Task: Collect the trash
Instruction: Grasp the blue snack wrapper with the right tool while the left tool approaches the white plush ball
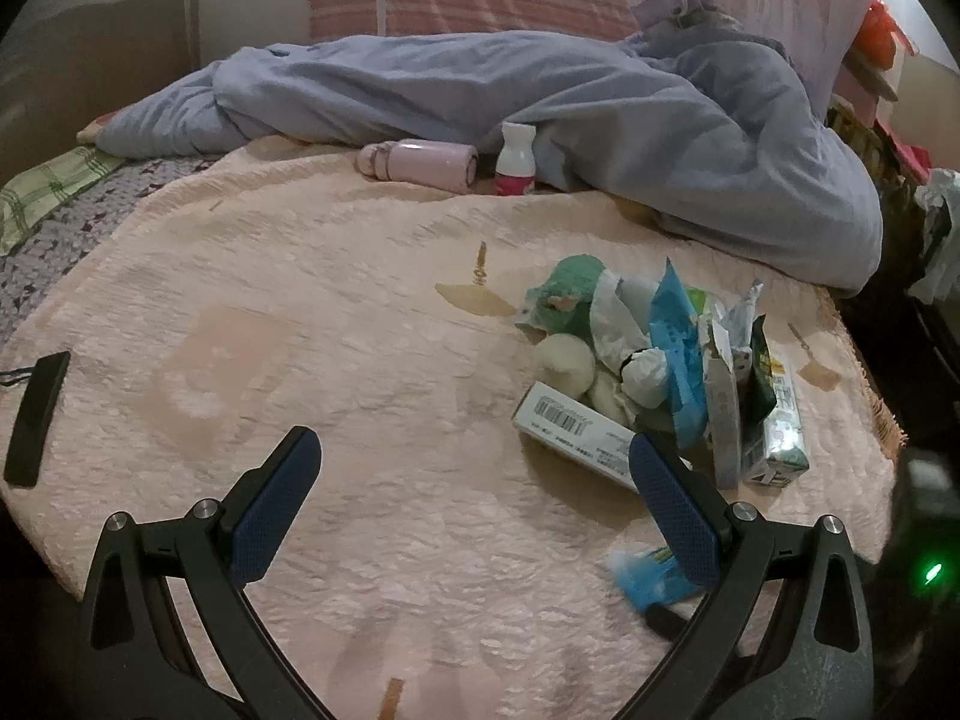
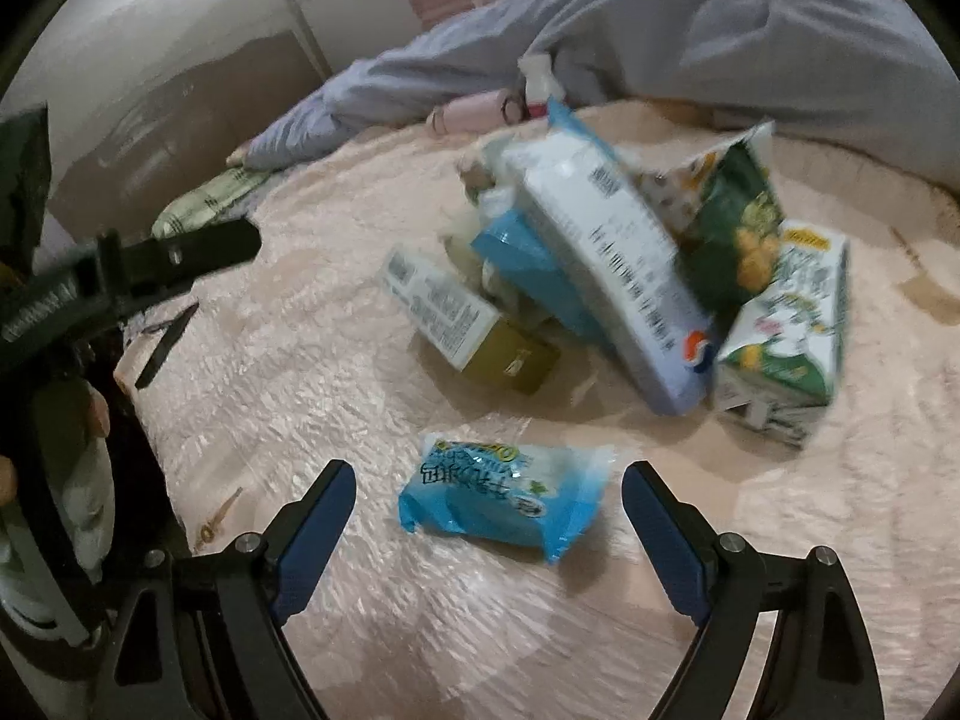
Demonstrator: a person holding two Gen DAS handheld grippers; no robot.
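Blue wrapper (image 2: 507, 495) lies between the open right claw (image 2: 487, 516) fingers.

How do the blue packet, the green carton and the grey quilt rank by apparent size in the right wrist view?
1. Grey quilt
2. Green carton
3. Blue packet, which lies nearest the camera, so the last two are unsure.

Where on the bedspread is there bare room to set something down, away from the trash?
The bare bedspread runs wide between the black device at its left edge and the trash pile. It is crowded right of centre: the pile, plus a loose blue packet in front of it.
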